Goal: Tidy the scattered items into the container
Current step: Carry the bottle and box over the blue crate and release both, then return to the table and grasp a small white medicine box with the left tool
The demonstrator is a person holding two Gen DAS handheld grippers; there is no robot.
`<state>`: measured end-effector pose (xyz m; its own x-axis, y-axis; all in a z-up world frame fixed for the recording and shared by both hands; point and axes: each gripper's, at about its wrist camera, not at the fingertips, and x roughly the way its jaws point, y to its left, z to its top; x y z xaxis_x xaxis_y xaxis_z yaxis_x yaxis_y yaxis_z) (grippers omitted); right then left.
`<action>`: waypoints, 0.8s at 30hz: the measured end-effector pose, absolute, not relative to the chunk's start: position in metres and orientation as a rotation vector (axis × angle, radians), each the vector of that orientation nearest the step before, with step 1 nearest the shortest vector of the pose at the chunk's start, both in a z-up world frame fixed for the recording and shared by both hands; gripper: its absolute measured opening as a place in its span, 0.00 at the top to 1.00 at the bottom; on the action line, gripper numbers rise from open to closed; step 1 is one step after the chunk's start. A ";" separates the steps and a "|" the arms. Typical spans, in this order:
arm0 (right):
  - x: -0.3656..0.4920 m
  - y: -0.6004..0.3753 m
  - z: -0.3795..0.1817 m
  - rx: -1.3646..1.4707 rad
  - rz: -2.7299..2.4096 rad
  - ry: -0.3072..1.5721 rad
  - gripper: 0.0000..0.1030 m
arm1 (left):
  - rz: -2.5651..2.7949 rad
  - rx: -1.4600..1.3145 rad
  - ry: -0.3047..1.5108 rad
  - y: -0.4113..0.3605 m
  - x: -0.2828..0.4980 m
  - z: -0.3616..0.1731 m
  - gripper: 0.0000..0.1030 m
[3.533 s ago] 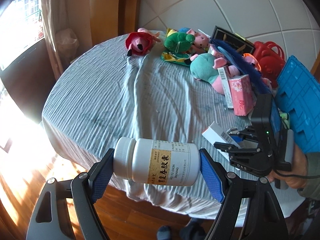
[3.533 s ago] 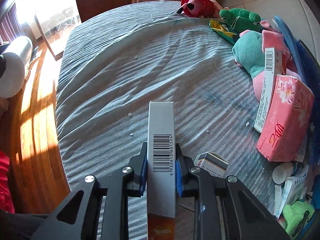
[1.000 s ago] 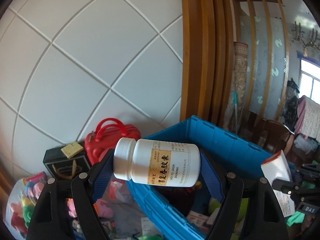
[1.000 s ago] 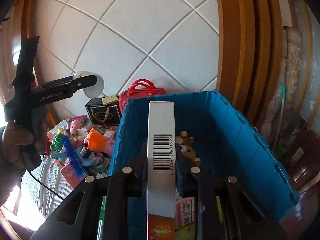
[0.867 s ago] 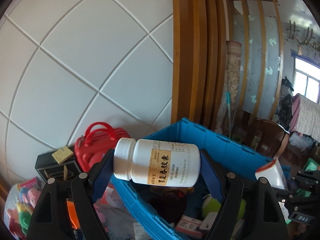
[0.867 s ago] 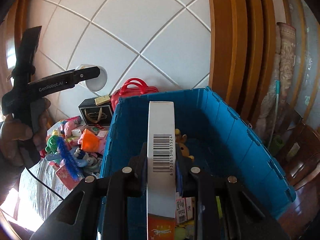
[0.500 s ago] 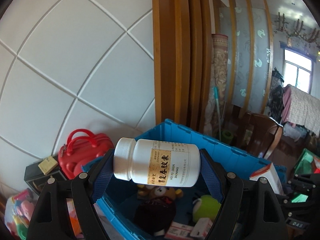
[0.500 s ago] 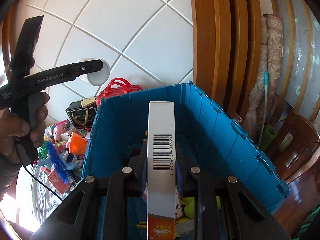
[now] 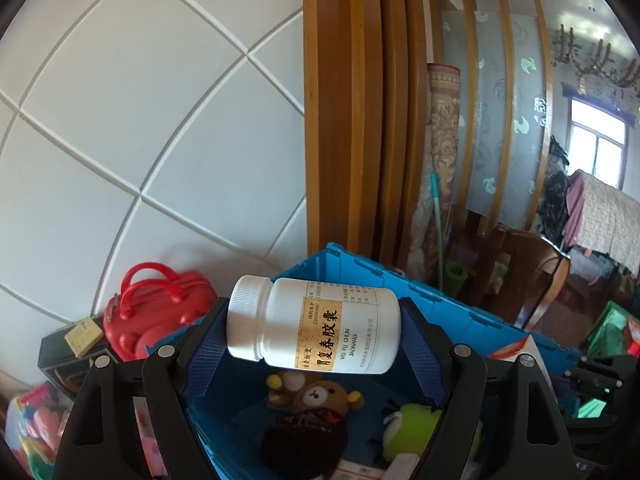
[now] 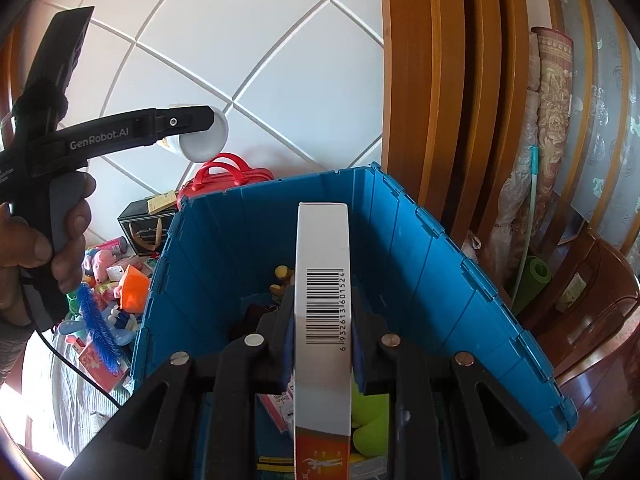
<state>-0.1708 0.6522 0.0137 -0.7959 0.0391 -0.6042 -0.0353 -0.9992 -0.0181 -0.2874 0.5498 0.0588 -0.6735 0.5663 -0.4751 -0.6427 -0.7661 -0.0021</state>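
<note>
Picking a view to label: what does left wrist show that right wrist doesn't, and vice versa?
Left wrist only: the white bottle's label, clamped sideways in the left gripper, and the brown teddy bear in the bin. Right wrist only: the right gripper shut on the barcoded box, and the hand holding the left gripper. Both: blue container, red case.

White pill bottle point(image 9: 314, 330) lies sideways and barcoded white box point(image 10: 322, 312) stands lengthwise above the blue crate point(image 10: 440, 280).

Striped bedspread point(image 10: 68, 396): toys point(image 10: 120, 280), probably tissue pack point(image 10: 94, 360).
</note>
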 end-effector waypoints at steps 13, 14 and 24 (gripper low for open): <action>-0.181 0.670 0.002 -0.984 2.859 -0.023 0.13 | 2.350 -0.672 0.195 0.562 -0.306 0.048 0.00; -0.181 0.671 0.002 -0.985 2.860 -0.017 0.13 | 2.341 -0.688 0.189 0.562 -0.307 0.046 0.00; -0.176 0.665 0.004 -0.989 2.894 0.001 0.13 | 2.360 -0.724 0.147 0.535 -0.306 0.041 0.00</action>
